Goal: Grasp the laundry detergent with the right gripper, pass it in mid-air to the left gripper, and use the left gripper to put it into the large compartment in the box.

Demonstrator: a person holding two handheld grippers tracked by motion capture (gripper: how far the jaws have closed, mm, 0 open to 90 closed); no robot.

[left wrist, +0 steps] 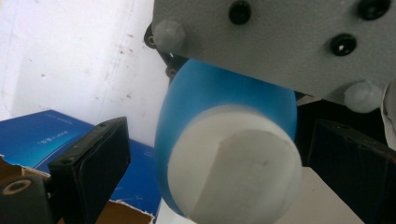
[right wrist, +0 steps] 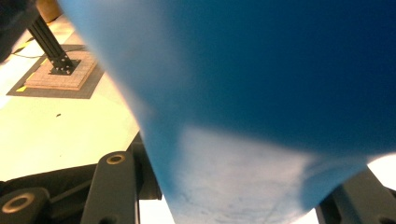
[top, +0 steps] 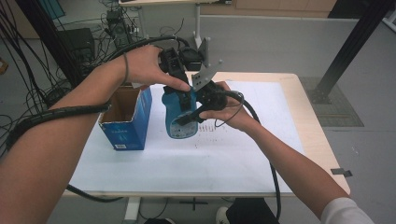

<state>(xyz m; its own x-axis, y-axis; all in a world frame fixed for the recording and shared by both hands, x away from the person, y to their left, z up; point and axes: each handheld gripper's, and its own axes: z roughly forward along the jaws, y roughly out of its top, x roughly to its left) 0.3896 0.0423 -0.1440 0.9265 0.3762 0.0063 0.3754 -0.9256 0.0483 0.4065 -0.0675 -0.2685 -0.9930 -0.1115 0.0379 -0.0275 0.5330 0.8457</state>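
Blue bottle [top: 180, 119] w/ white cap held in air above the white paper sheet [top: 187, 163], approx table centre, just at 3 o'clock of the open blue carton [top: 126, 126]; not touching the sheet as far as visible. In high view the bottle hangs roughly upright, round labelled end facing the camera at 6 o'clock. Left gripper [top: 180, 91] comes down on it from 12 o'clock; left gripper view shows the white cap [left wrist: 233, 168] sitting between the two black jaws w/ a visible gap at the 9 o'clock jaw, so jaws stand apart around the bottle, contact at the 3 o'clock jaw cannot be told. Right gripper [top: 196, 114] comes in from 3 o'clock, lower down the body; right gripper view has the blue body [right wrist: 261, 93] pressed close up between its jaws, blurred, jaws either side and clamped on the bottle as far as can be judged. Grey plate [left wrist: 280, 42] of the right gripper sits at 12 o'clock in left gripper view, just above the bottle. Carton flaps torn, cardboard inside visible [left wrist: 126, 214]. Table [top: 308, 121] light wood, sheet covers most of it. Black cables trail off both grippers.
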